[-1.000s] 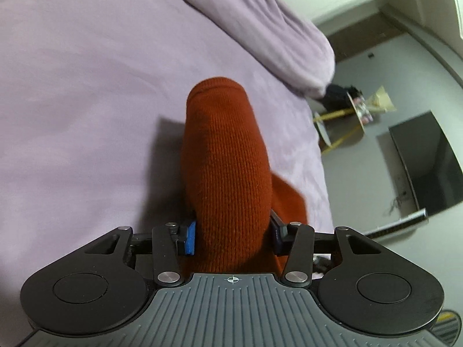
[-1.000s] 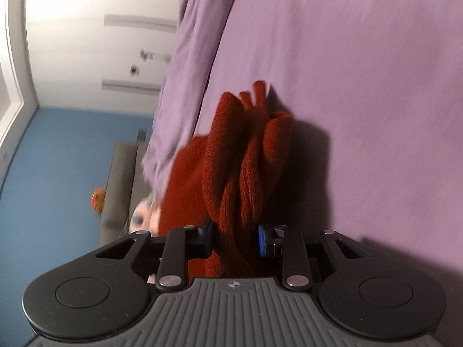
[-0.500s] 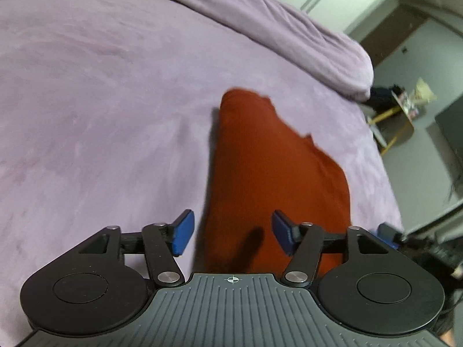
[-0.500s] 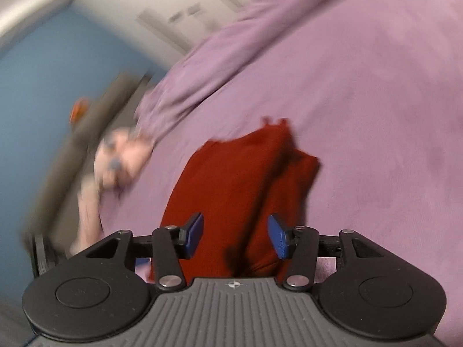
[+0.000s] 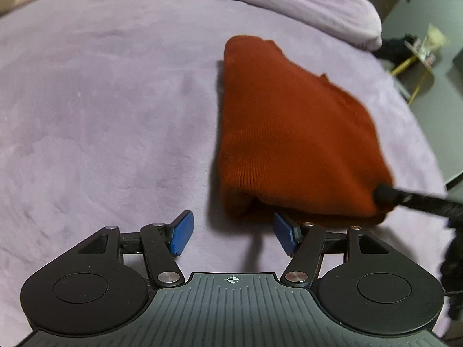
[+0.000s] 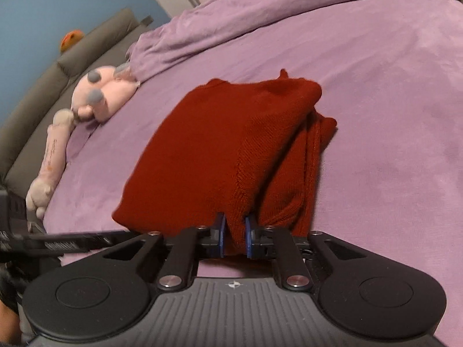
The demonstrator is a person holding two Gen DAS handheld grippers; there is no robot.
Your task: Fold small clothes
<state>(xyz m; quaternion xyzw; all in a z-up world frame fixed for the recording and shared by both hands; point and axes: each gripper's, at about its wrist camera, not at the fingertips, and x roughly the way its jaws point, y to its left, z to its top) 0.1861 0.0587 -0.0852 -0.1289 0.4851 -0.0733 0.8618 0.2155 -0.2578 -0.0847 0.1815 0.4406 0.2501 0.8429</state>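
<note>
A folded red knit garment [image 5: 289, 133] lies on the lilac bed [image 5: 101, 101]. My left gripper [image 5: 233, 237] stands open just short of the garment's near left corner, with nothing between its blue pads [image 5: 181, 237]. In the right wrist view the same garment [image 6: 217, 150] lies in thick layers. My right gripper [image 6: 235, 234] is closing its jaws, and the pads pinch a fold of the near edge. That gripper's dark finger [image 5: 405, 196] shows at the garment's near right corner in the left wrist view.
A bunched lilac duvet [image 6: 260, 14] runs along the far side of the bed. A pink plush toy [image 6: 95, 98] lies at the left by a grey headboard [image 6: 58, 72]. Past the bed's right edge a small yellow-legged stand [image 5: 419, 57] sits on the floor.
My left gripper let go of the garment, opened and drew back; the garment dropped flat onto the bed. My right gripper rolled upright, opened, then closed on the near edge.
</note>
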